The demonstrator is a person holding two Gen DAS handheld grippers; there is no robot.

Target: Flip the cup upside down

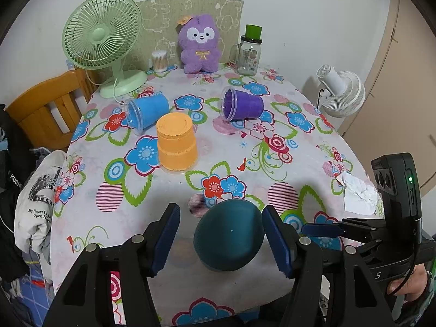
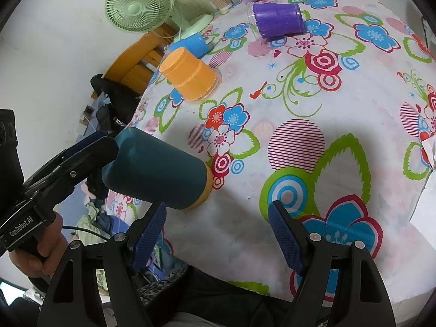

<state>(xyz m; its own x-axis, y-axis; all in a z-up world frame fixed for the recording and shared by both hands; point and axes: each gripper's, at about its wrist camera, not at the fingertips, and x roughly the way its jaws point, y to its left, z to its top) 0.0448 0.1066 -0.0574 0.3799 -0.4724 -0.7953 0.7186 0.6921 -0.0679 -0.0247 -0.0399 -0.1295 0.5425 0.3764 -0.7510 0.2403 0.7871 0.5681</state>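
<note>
Cup [image 1: 229, 238], dark teal, is standing upside down near the table's front edge, its flat base facing up and its yellow rim [image 2: 205, 188] touching the cloth. The left gripper [image 1: 220, 238] is straddling it with jaws spread wide, a gap showing between each blue pad and the cup wall. The right gripper [image 2: 216, 235] is hovering just beside the cup, jaws parted and holding nothing; from the left wrist view it is appearing at the right edge [image 1: 321, 229].

The tablecloth [image 1: 272, 163], white with bright flowers, is covering the whole table. An orange cup [image 1: 176, 143] is sitting inverted at mid-table. Behind it a blue cup [image 1: 147, 111] and a purple cup [image 1: 242, 106] are lying on their sides, well apart. A crumpled tissue [image 1: 358, 196] is lying near the right edge.

Along the back wall a green fan [image 1: 102, 34], a swab jar [image 1: 159, 60], a purple plush toy [image 1: 200, 45] and a glass jar [image 1: 249, 54] are standing. A wooden chair [image 1: 46, 109] is standing left of the table and a white fan [image 1: 340, 92] right of it.
</note>
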